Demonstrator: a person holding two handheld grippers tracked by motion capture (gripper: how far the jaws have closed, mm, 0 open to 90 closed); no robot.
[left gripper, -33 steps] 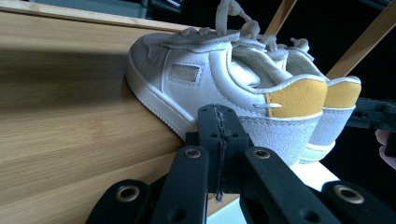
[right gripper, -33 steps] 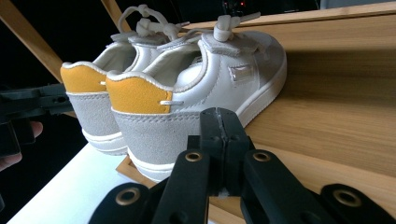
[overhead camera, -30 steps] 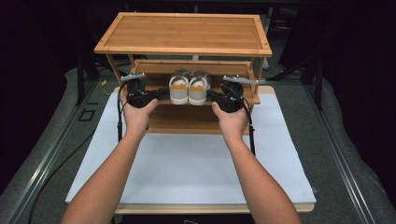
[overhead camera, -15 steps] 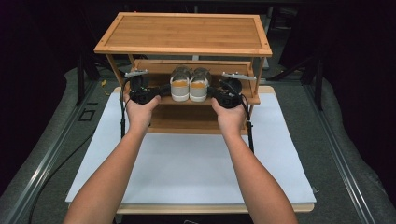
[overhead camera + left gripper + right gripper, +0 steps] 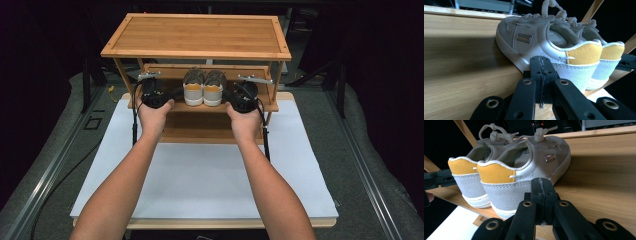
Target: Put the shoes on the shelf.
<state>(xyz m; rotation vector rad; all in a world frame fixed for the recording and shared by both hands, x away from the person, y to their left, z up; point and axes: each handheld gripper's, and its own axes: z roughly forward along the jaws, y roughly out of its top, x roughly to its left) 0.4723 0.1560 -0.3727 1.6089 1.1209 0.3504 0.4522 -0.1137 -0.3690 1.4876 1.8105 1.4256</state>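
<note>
Staged recording studio or lab, black-draped surroundings, white-topped table [image 5: 200, 180] on grey floor, floor rail [image 5: 45, 175], bamboo shoe rack [image 5: 200, 35]

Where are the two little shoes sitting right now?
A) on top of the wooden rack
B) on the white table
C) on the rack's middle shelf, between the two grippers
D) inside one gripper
C: the shoes stand side by side on the rack's middle shelf, with the shut left gripper and right gripper flanking them.

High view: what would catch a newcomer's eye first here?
A pair of pale shoes with yellow heel patches stands on the middle shelf of a bamboo rack. The left gripper and right gripper flank the pair, jaws shut and holding nothing.
</note>
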